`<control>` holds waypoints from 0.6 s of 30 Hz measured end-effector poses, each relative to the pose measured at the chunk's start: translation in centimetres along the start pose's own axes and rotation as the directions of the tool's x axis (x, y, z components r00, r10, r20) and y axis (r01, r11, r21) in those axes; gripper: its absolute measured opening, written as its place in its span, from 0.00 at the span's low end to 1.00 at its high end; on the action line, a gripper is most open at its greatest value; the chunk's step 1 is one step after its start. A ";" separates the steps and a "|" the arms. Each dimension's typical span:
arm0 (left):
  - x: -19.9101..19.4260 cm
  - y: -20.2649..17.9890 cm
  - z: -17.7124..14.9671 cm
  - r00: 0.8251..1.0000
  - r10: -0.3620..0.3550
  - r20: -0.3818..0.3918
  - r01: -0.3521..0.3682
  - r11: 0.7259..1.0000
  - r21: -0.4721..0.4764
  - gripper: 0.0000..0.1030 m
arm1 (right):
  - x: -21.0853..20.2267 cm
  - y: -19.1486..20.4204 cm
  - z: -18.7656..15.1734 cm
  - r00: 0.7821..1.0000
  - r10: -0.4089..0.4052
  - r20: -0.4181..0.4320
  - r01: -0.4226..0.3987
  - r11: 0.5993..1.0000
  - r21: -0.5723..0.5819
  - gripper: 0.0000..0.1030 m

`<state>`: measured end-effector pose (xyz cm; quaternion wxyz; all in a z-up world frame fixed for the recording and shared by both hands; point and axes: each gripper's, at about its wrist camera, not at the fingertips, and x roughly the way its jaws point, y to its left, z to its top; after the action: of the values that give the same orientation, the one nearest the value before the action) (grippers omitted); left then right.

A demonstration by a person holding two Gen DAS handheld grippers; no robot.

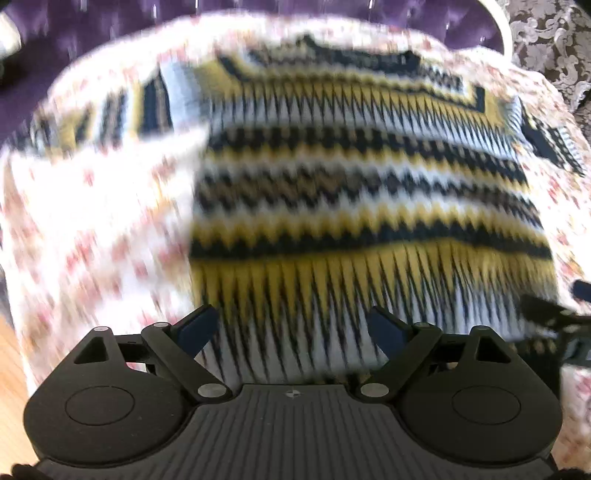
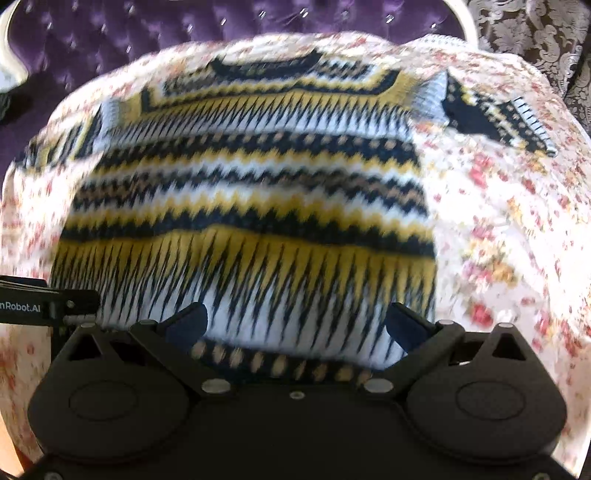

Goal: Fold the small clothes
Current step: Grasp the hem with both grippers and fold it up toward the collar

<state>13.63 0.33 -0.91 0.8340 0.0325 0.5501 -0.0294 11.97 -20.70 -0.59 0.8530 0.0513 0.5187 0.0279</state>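
So the sweater (image 2: 251,199) is lying flat and face up on the floral sheet (image 2: 498,221), neck toward the purple headboard (image 2: 147,33), both sleeves (image 2: 491,114) spread out to the sides. My left gripper (image 1: 293,332) and right gripper (image 2: 295,325) are both spread wide with nothing in them, sitting side by side over the hem end. Everything's a bit smeared, so I can't tell exactly how close the fingers are to the knit. Main worry from here: if I pinch too deep I'll grab the sheet along with the hem and drag it all up together. Or I catch only the top layer of the knit and the fold comes out lopsided. Uneven grabs between the two sides would skew it too.
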 end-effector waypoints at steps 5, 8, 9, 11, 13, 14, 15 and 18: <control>0.8 -1.6 3.4 0.992 0.070 0.104 -0.076 0.996 0.049 0.86 | 0.5 -3.0 2.4 0.995 -0.031 0.094 0.024 0.997 0.075 0.99; 2.1 -2.3 5.8 0.989 0.067 0.131 -0.072 0.997 0.034 0.86 | 1.4 -4.9 4.2 0.989 -0.074 0.131 0.061 0.994 0.095 0.99; 2.6 -2.6 6.3 0.988 0.071 0.138 -0.075 0.997 0.028 0.86 | 1.8 -5.5 4.8 0.986 -0.092 0.142 0.078 0.992 0.098 0.99; 3.9 -3.3 7.6 0.984 0.089 0.154 -0.094 0.995 0.028 0.86 | 2.6 -6.7 6.1 0.976 -0.142 0.167 0.127 0.987 0.097 0.99; 5.1 -3.8 8.7 0.977 0.110 0.182 -0.117 0.993 0.025 0.86 | 3.5 -7.8 7.3 0.957 -0.208 0.204 0.193 0.977 0.091 0.99; 5.7 -4.0 9.2 0.973 0.123 0.194 -0.130 0.991 0.021 0.86 | 3.8 -8.4 7.9 0.943 -0.243 0.228 0.229 0.970 0.086 0.99; 6.3 -4.2 9.6 0.971 0.130 0.201 -0.135 0.991 0.015 0.86 | 4.3 -8.9 8.4 0.930 -0.270 0.251 0.258 0.963 0.082 0.99; 8.2 -4.6 10.9 0.967 0.132 0.216 -0.134 0.991 -0.004 0.86 | 5.9 -11.0 10.1 0.897 -0.328 0.295 0.316 0.944 0.090 0.99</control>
<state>26.50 -5.27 -4.30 0.8887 0.0705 0.4526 0.0202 23.55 -31.60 -2.45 0.9145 -0.0145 0.3822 -0.1323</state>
